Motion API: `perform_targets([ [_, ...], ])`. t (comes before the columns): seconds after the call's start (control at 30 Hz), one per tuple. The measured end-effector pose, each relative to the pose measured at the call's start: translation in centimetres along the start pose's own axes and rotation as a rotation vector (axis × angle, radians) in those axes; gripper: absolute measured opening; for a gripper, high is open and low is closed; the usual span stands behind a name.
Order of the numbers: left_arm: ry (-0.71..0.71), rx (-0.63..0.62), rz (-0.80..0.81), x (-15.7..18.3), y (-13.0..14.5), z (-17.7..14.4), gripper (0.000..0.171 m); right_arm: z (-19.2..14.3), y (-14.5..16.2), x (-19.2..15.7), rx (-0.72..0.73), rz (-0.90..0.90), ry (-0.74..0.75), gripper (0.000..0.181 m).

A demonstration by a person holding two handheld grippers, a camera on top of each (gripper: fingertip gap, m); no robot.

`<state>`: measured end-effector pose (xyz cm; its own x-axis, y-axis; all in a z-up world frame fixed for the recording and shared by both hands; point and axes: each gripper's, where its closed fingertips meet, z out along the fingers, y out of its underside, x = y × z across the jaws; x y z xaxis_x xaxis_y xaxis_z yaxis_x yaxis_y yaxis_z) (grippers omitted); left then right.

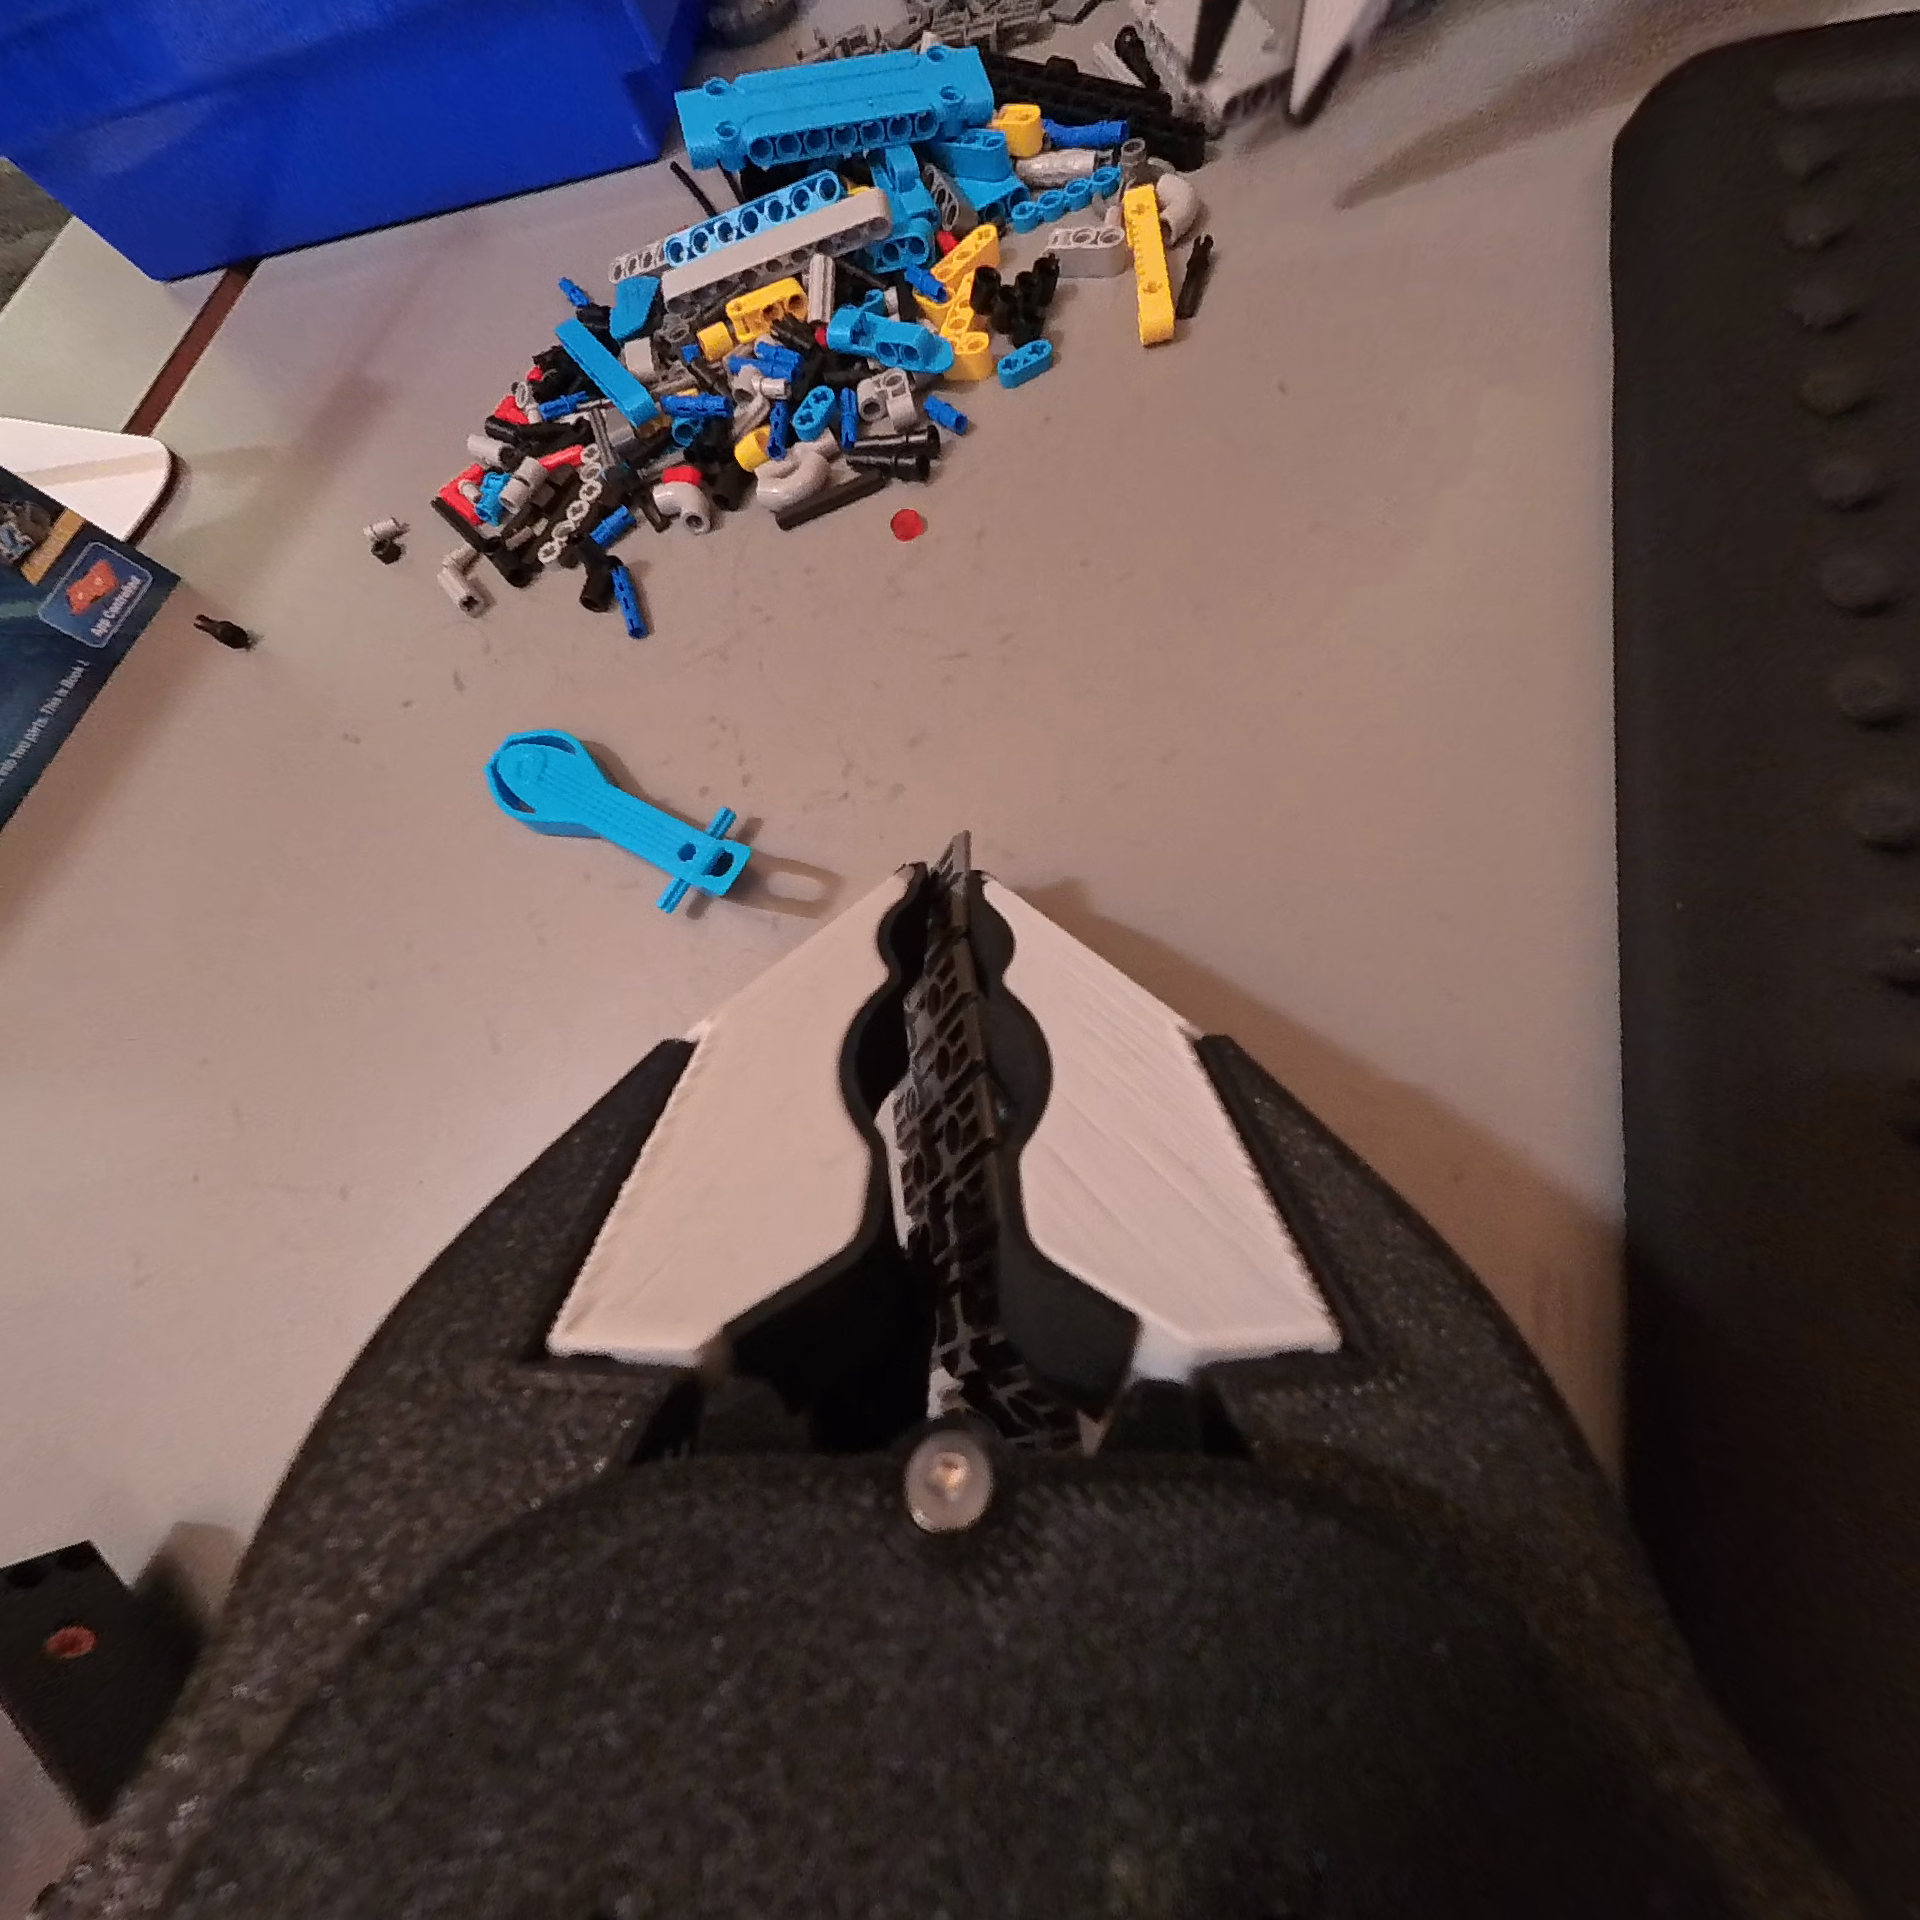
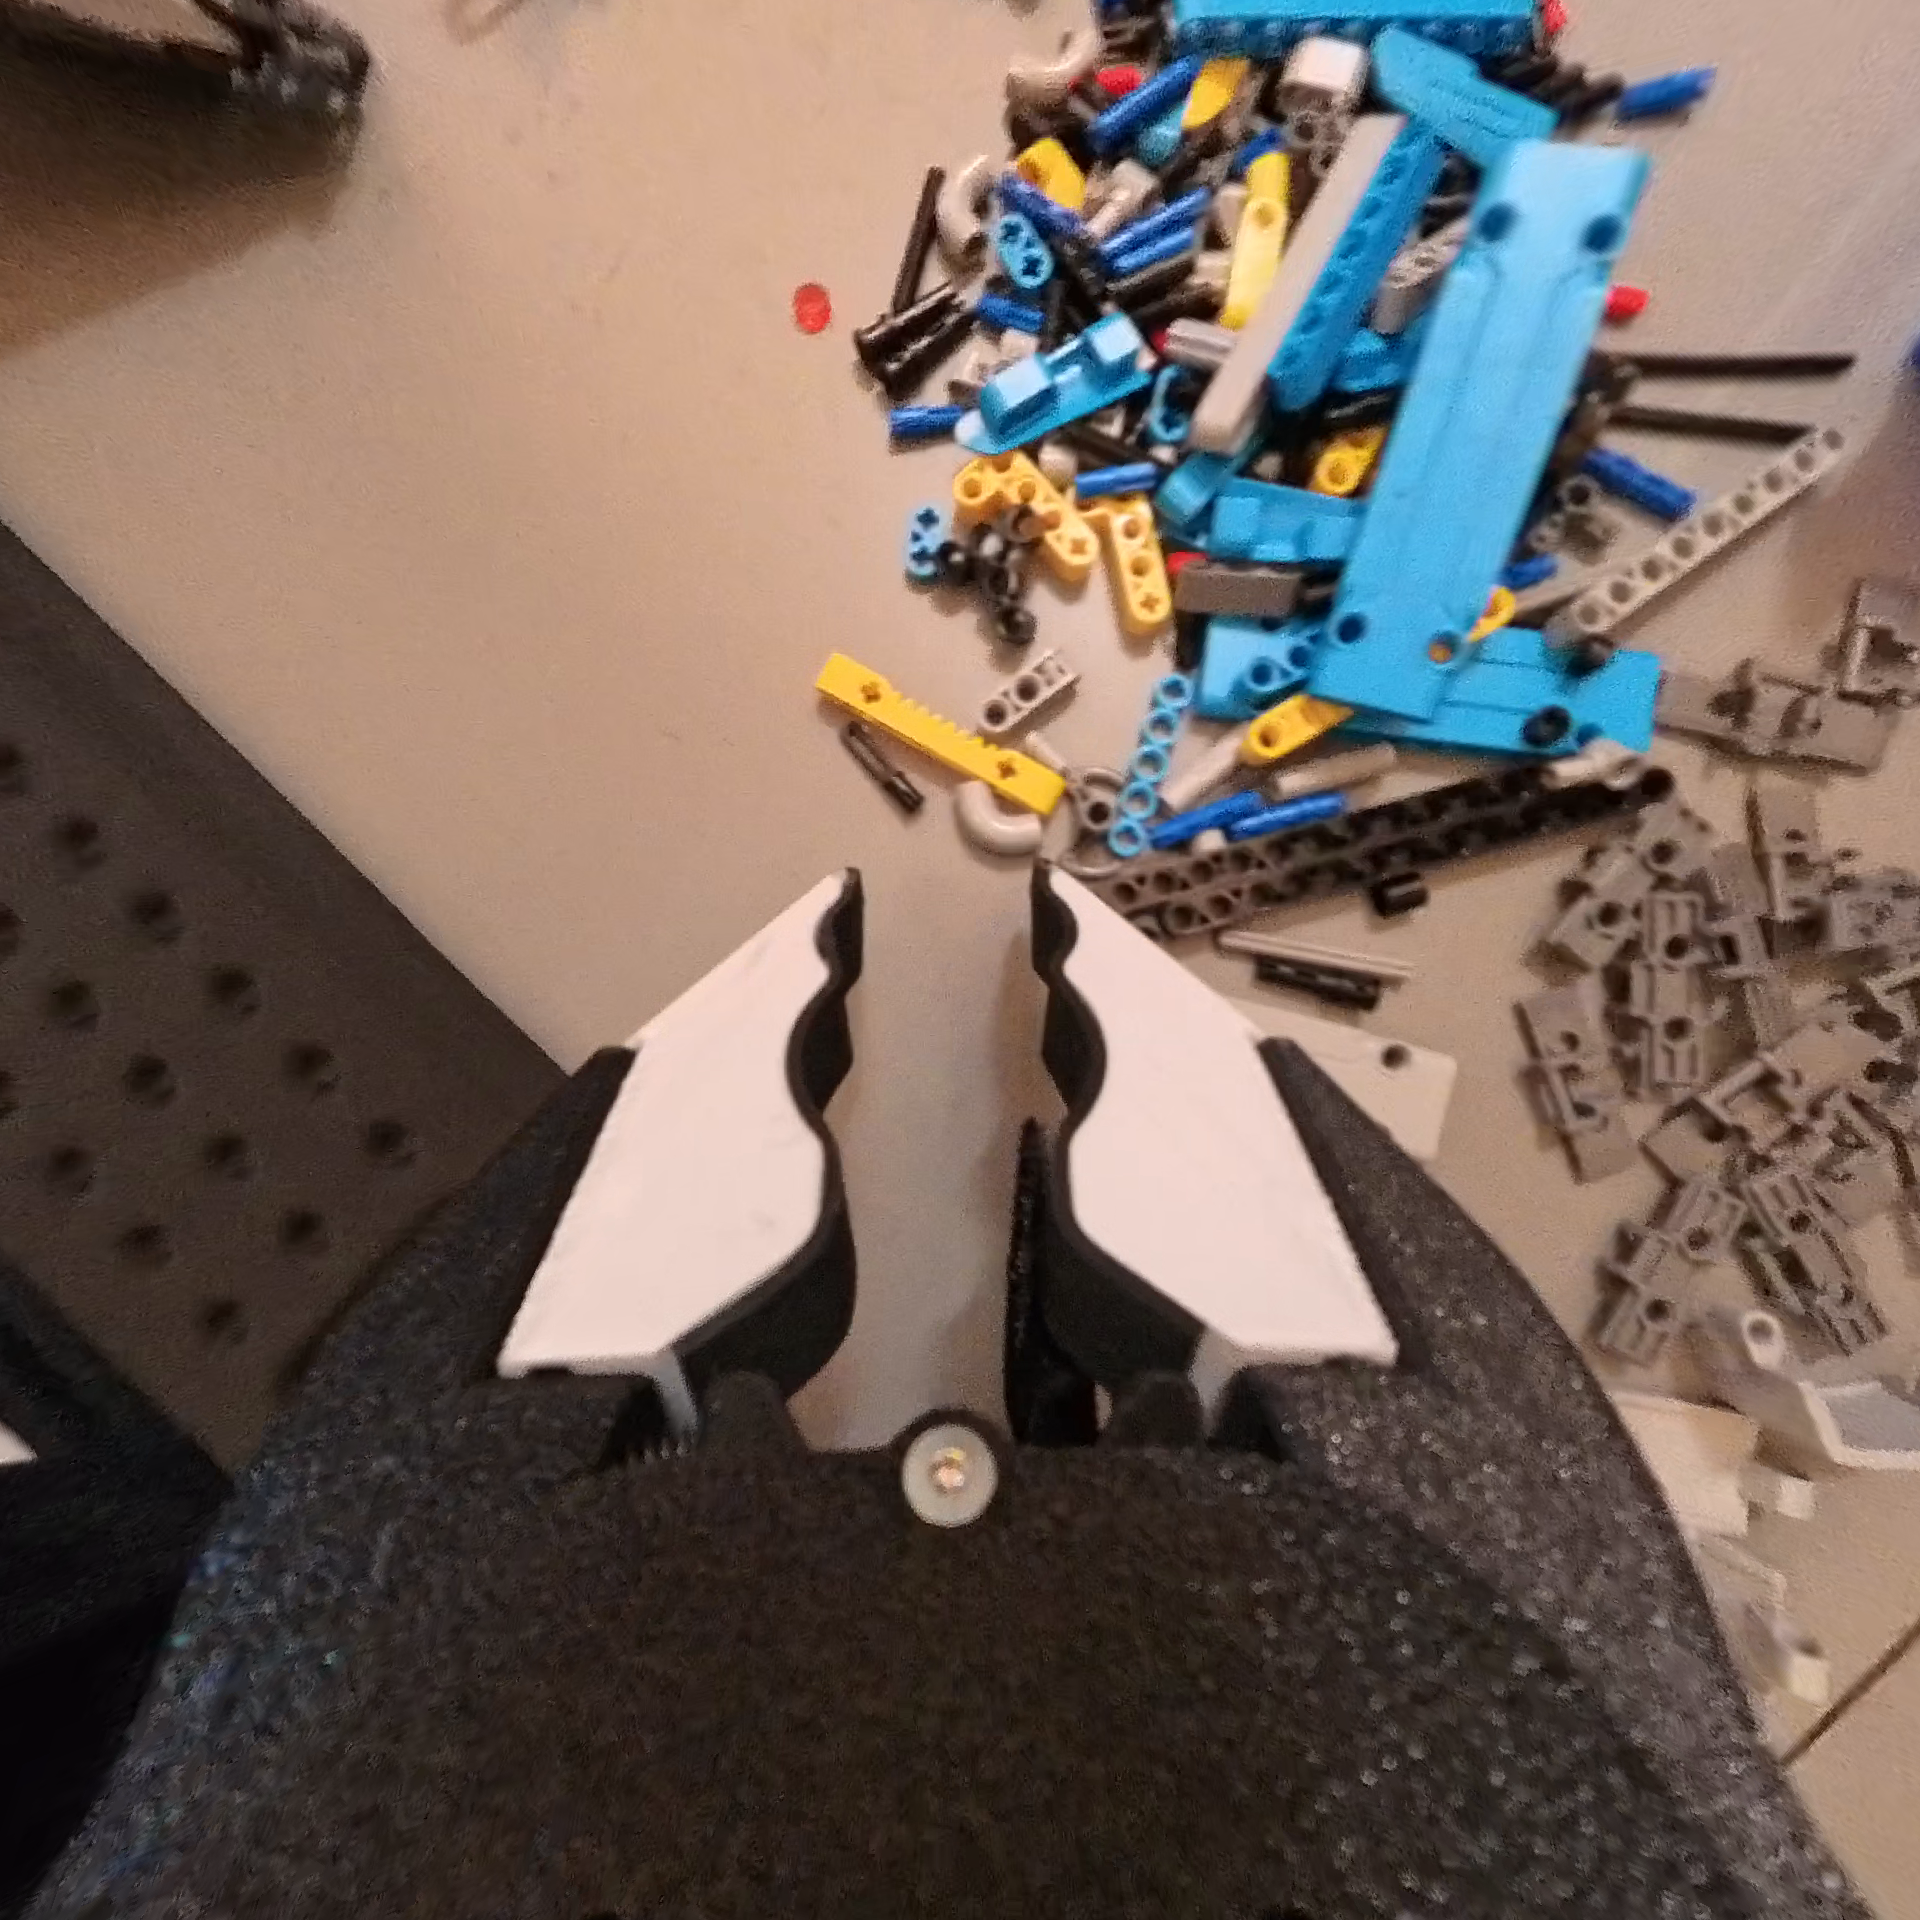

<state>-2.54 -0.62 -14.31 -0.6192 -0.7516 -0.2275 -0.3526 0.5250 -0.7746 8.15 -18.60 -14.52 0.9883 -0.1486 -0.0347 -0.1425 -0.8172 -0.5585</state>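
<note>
My left gripper is shut on a black strip of joined track links, which runs lengthwise between the white fingers and pokes out at the tips. It hovers over the beige table, with a light-blue lever-shaped tool to its front left. My right gripper is open and empty, low over the table. A yellow toothed bar and a white curved piece lie just beyond its tips, at the near edge of a pile of plastic building parts.
The same pile lies farther off in the left wrist view, with a red stud beside it. A black studded mat is at the right, a blue bin at the back left and a booklet at the left. Several grey links lie right of the right gripper. The tips of one gripper are about 20 centimeters away from the tips of the other. About 11 centimeters separates my left fingertips from the red stud. Seen from the right wrist view as well.
</note>
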Motion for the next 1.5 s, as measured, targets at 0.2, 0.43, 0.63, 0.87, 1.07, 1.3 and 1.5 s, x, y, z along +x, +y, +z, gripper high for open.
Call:
perform_targets([
  [0.2,-0.012,-0.006,0.000,-0.3,0.1,-0.1,0.005,2.5,-0.9,-0.6,-0.026,-0.021,0.004,0.022],
  [0.43,-0.018,-0.009,0.006,-0.3,0.1,-0.1,0.005,4.3,-4.7,2.3,0.002,-0.004,0.085,0.023],
  [0.63,-0.023,-0.019,0.012,-0.4,0.2,-0.2,0.005,-1.8,-3.0,5.9,0.018,0.024,0.203,0.022],
  [0.87,-0.033,-0.010,-0.015,-0.9,-0.1,-0.5,0.003,-2.3,3.7,5.6,-0.150,0.086,0.129,0.026],
  [1.07,-0.017,0.020,-0.079,-1.3,-0.3,-0.7,0.003,-0.5,2.1,4.9,-0.097,0.088,0.086,0.022],
  [1.3,-0.012,0.013,-0.064,-1.0,-0.2,-0.6,0.003,0.1,0.6,5.3,-0.084,0.063,0.086,0.028],
  [1.5,-0.010,0.018,-0.056,-0.9,-0.5,-0.7,0.002,-1.7,3.8,6.1,-0.115,0.145,0.089,0.027],
])
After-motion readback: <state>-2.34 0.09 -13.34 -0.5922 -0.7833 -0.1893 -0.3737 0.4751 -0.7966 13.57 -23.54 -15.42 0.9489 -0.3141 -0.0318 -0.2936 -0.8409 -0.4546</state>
